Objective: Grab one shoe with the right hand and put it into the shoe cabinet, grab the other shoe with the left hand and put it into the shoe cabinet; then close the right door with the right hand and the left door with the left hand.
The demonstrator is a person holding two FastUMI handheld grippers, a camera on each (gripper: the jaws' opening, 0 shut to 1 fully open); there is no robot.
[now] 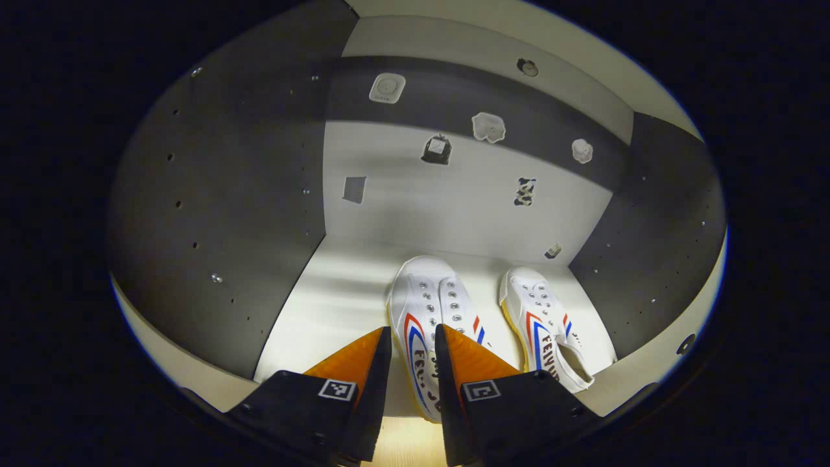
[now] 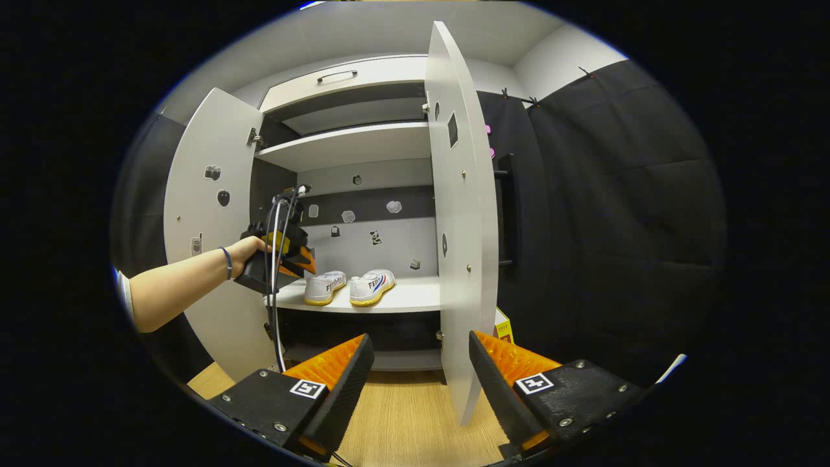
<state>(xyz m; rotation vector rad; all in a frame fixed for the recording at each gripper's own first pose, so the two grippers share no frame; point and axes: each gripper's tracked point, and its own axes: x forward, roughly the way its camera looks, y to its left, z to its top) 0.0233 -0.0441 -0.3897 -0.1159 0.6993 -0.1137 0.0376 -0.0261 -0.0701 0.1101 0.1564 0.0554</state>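
Left gripper view: left gripper (image 1: 413,337) sitting at shelf (image 1: 337,305) edge, jaws apart astride heel of left sneaker (image 1: 428,318), not clamping; second sneaker (image 1: 545,324) lying just beside.
Right gripper view: right gripper (image 2: 420,353) hanging apart, empty, near right door (image 2: 460,214); both sneakers resting inside cabinet (image 2: 350,146); advising backing left gripper straight out, avoiding dragging heel; left door (image 2: 207,214) standing wide.

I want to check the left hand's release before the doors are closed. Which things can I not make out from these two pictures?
- Left gripper view: the left gripper fingers hide the heel of the near shoe; contact is uncertain.
- Right gripper view: the right door hides the shelf's right end.
- Right gripper view: stickers on the back panel are too small.
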